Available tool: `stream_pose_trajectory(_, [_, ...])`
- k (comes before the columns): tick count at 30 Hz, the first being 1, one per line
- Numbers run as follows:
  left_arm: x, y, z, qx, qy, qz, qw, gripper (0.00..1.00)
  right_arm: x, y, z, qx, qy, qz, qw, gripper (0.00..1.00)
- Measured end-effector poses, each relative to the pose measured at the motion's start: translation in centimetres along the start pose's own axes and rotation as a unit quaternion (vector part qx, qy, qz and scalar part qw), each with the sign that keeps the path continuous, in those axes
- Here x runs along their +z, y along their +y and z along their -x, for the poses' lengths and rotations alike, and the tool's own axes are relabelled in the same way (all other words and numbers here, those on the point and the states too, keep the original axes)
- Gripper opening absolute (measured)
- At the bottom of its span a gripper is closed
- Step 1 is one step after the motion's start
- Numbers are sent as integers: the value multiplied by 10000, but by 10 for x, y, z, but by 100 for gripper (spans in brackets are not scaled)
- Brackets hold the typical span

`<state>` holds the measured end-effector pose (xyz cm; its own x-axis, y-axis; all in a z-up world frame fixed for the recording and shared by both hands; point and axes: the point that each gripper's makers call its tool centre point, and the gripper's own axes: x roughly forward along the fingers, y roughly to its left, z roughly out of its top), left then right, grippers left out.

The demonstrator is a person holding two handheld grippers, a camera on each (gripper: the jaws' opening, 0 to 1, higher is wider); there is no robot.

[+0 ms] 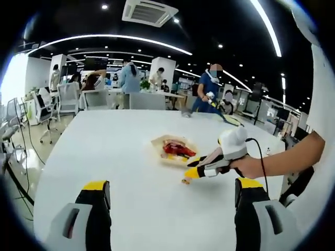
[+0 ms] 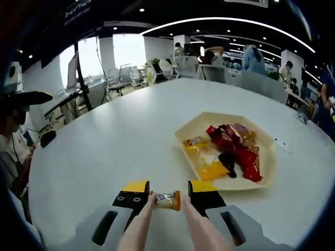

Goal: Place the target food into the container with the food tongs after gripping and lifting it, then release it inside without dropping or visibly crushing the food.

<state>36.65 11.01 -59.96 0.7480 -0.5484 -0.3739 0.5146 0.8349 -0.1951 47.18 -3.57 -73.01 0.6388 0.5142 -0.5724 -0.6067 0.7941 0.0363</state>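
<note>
Right tool is clenched on a small wrapped snack, orange ends with a pale middle, held between its yellow-tipped jaws just above the white bench; two pale tong arms run from the near edge up to the snack. Beige tray sits just beyond and to the right, holding red, yellow and dark wrapped packets; the snack is outside the tray, near its closest rim, nothing between them. In the left gripper view the right tool and the person's hand sit at the near right edge of the tray. Left tool is released, jaws wide apart, hanging over bare bench well short of the tray. Far side: office chairs, desks and several people standing.
</note>
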Motion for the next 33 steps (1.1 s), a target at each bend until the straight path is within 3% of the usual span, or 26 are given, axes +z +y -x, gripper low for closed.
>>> stream_pose_trajectory(10, [3,4,-4,55,0,-11,10000,99,-4,7,1,114,119,189,9997,27])
stream_pose_trajectory(21, [4,4,0,87,-20,-88,9999,99,-7,7,4,-23,261,454,9986,19])
stream_pose_trajectory(33, [12,-3,6,48,-128,-213,9997,99,5,0,23,-130,127,430,9989,20])
